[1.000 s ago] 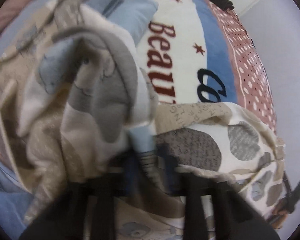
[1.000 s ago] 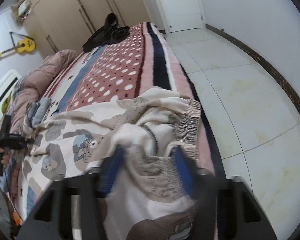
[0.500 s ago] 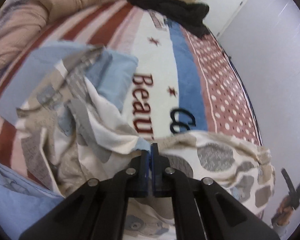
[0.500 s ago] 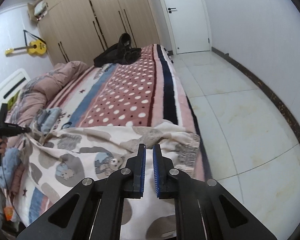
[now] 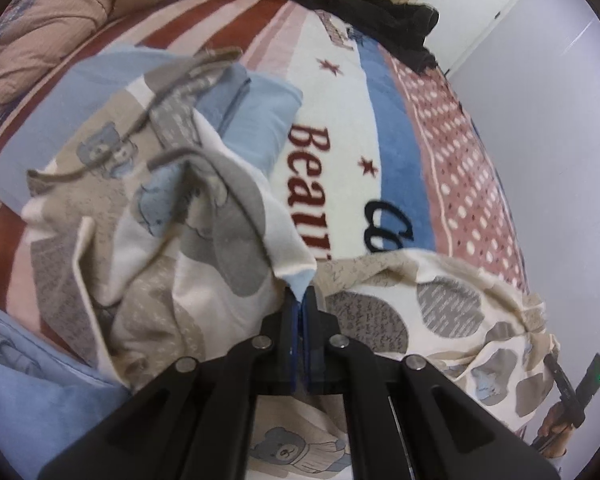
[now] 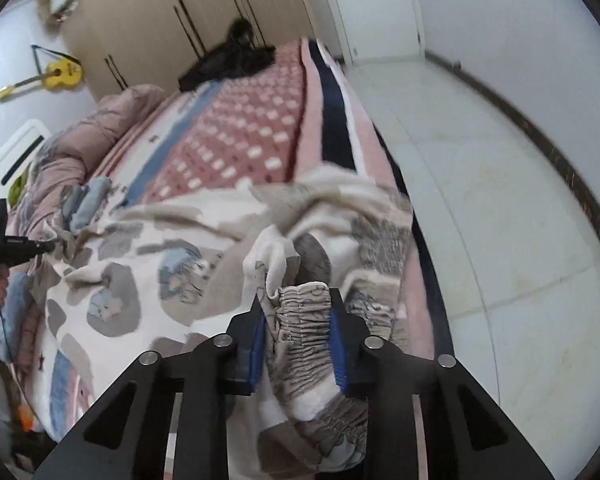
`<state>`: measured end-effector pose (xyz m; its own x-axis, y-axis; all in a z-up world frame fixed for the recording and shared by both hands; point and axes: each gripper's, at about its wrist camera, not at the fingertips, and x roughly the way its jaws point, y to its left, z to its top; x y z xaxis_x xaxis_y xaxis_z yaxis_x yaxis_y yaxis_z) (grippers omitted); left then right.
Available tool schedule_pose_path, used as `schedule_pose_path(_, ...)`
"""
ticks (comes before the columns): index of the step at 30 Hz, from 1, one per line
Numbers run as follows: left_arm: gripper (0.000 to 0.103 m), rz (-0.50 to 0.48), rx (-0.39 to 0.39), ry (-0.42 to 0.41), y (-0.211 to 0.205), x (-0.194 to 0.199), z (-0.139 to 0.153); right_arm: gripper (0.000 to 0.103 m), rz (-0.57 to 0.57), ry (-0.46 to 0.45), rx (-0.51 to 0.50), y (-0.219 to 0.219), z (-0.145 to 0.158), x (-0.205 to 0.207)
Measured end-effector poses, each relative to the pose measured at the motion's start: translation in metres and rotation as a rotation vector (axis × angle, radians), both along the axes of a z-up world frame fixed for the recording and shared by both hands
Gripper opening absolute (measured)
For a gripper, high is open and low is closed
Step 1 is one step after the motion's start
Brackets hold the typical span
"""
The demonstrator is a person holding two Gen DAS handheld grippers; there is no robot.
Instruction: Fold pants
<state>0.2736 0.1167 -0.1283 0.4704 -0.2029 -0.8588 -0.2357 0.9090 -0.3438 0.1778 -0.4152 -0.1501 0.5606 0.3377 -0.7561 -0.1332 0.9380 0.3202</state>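
Left gripper (image 5: pixel 300 300): jaws pressed together, pinching a thin fold at the leg end of the pants (image 5: pixel 220 240), cloth rising in loose ridges just ahead of the tips. Right gripper (image 6: pixel 298 312): jaws just been opening, now set apart with the gathered elastic waistband (image 6: pixel 304 328) bunched between the blue pads (image 6: pixel 337 344); pads look to press on it, though blur along the cloth leaves this a judgement.

Pants stretched across the bed (image 6: pixel 236 128) near its foot end, waistband at the bed's floor-side edge, legs crumpled toward the opposite side beside a blue folded garment (image 5: pixel 256 116). Black clothes (image 6: pixel 228 64) well apart, toward the far end by the wardrobe.

Likely step: lifting both ends to draw the cloth taut before the fold. To do well: keep both pinches firm, raise evenly, pull gently apart until the wrinkles flatten. Worth checking that the thick waistband grip is secure. Risk: waistband slipping out under tension.
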Motion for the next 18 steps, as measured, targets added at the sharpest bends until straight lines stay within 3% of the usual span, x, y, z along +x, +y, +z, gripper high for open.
schedule_pose_path(5, 0.000, 0.018, 0.007, -0.064, 0.005, 0.005, 0.024, 0.020, -0.039, -0.113, -0.007, -0.004, 0.037, -0.004)
schedule_pose_path(9, 0.000, 0.022, 0.049, -0.092, 0.005, 0.019, 0.038, 0.020, -0.072, -0.136, -0.058, -0.007, 0.057, 0.014)
schedule_pose_path(12, 0.000, 0.042, 0.084, -0.105, 0.010, 0.034, 0.042, 0.020, -0.108, -0.134, -0.064, -0.013, 0.057, 0.031)
schedule_pose_path(18, 0.000, 0.059, 0.051, -0.035, 0.018, 0.053, 0.017, 0.022, -0.153, -0.057, -0.134, -0.014, 0.024, 0.076)
